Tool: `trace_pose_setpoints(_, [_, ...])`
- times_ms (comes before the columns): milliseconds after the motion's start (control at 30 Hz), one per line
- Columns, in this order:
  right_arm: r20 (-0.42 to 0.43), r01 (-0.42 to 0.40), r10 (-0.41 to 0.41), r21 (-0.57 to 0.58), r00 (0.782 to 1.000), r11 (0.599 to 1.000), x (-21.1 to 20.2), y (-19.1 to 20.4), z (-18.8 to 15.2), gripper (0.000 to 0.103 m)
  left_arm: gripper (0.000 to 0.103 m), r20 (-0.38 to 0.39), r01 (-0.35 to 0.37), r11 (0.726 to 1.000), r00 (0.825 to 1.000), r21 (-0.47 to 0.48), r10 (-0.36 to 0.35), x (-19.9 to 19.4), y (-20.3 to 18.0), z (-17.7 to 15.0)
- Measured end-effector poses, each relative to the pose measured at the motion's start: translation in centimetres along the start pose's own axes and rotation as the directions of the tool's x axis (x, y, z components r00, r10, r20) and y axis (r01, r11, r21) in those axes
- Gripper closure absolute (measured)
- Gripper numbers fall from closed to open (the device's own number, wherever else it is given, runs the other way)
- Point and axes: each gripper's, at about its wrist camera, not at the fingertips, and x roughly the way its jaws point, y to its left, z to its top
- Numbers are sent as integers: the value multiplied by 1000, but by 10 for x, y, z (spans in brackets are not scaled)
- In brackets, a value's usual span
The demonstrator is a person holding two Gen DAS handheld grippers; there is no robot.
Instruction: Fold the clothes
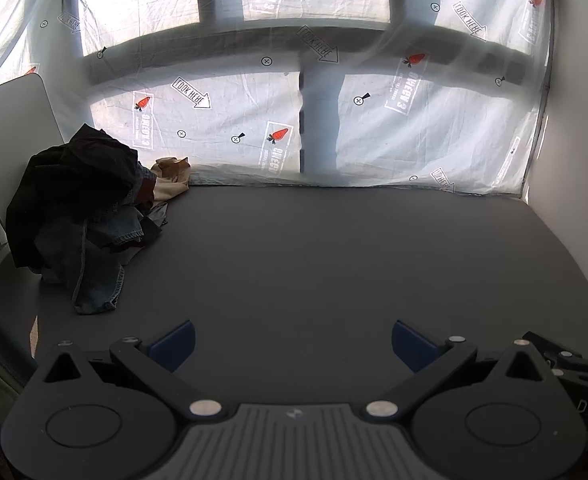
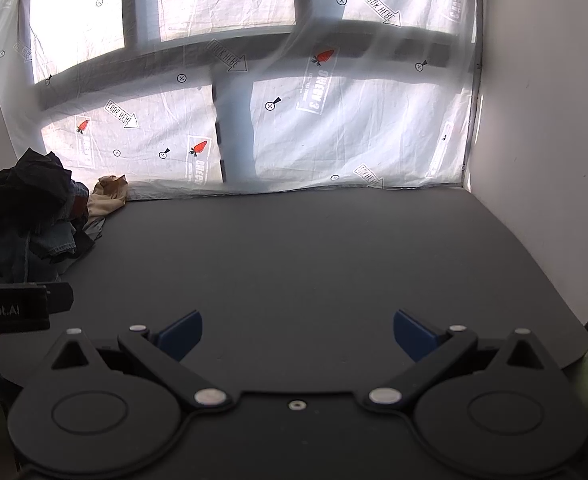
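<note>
A pile of clothes (image 1: 81, 208) lies at the far left of the dark grey table (image 1: 314, 248): black garments on top, blue denim below, a tan piece (image 1: 171, 180) at the back. The pile also shows in the right wrist view (image 2: 33, 216). My left gripper (image 1: 291, 344) is open and empty, hovering over the near table edge, well right of the pile. My right gripper (image 2: 298, 336) is open and empty over the near edge, to the right of the left one. The left gripper's body (image 2: 17, 308) shows at the left of the right wrist view.
A translucent printed sheet (image 1: 253, 120) hangs behind the table over a window. White walls (image 2: 542, 120) stand on the right, a white panel (image 1: 9, 120) on the left. The table's rounded near-right corner (image 2: 574, 344) shows.
</note>
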Motion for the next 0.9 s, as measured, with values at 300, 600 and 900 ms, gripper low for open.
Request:
trace_pose_setpoints(300, [34, 19, -19, -5, 999, 1000, -2, -6, -2, 0, 0, -5, -13, 1000, 1000, 1, 13, 1, -3, -4])
trace_pose_setpoints(600, [111, 55, -55, -3, 992, 998, -9, -11, -6, 0, 0, 4, -24, 997, 1000, -67, 24, -2, -3, -9])
trace_pose_setpoints(900, [278, -4, -3, 23, 961, 1000, -36, -31, -26, 0, 0, 44, -29, 999, 999, -27, 30, -20, -35, -30])
